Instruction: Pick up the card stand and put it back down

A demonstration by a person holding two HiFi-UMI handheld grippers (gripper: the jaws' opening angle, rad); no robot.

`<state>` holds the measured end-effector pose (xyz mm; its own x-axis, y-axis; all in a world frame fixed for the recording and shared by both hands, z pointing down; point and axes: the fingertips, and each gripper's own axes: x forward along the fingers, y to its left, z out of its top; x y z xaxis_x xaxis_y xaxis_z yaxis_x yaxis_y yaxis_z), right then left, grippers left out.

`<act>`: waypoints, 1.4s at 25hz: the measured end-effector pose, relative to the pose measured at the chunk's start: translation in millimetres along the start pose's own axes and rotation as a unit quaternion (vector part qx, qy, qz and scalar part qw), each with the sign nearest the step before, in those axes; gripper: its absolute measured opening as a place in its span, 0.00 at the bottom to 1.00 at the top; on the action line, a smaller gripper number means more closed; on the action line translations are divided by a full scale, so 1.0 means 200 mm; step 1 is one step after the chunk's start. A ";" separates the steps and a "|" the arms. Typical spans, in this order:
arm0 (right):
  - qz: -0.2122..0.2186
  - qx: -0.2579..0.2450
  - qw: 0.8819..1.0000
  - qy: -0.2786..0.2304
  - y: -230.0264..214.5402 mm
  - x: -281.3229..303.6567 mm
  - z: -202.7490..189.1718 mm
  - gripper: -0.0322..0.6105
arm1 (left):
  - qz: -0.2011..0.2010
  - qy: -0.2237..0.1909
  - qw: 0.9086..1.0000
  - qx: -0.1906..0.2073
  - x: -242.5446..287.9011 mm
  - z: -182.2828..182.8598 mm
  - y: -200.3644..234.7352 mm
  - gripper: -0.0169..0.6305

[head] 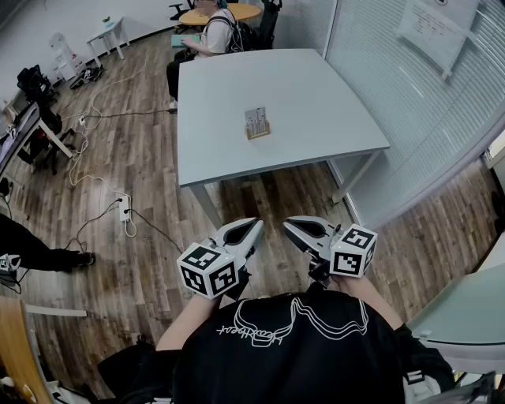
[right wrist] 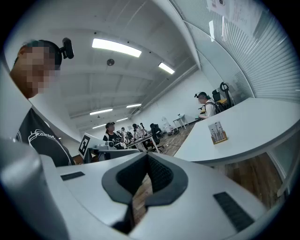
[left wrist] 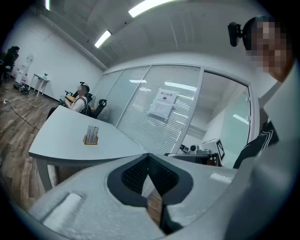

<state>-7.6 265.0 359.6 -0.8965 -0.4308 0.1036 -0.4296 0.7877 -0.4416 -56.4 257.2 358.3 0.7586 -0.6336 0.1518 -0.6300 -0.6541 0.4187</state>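
Note:
The card stand [head: 256, 124], a small wooden base holding white cards upright, sits near the middle of the grey table [head: 316, 150]. It also shows far off as the card stand [left wrist: 91, 136] in the left gripper view and the card stand [right wrist: 217, 132] in the right gripper view. My left gripper [head: 256, 226] and right gripper [head: 287, 226] hang close to my chest, over the floor in front of the table, well short of the stand. Both are shut with nothing between the jaws.
A person [head: 211, 35] sits at the table's far end by a round wooden table [head: 237, 13]. A glass wall with blinds [head: 410, 102] runs along the right. Cables and a power strip [head: 124, 208] lie on the wooden floor at left. Another table corner [head: 465, 316] is at lower right.

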 end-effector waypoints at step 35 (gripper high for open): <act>0.002 0.062 0.998 0.022 -0.63 0.24 0.11 0.06 | 0.029 0.040 0.999 -0.016 0.45 0.07 0.43 0.05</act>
<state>5.2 135.7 399.7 -0.9029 -0.4064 0.1403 -0.4125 0.7271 -0.5488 -45.6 138.7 396.2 0.7332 -0.6335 0.2473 -0.6681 -0.6033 0.4355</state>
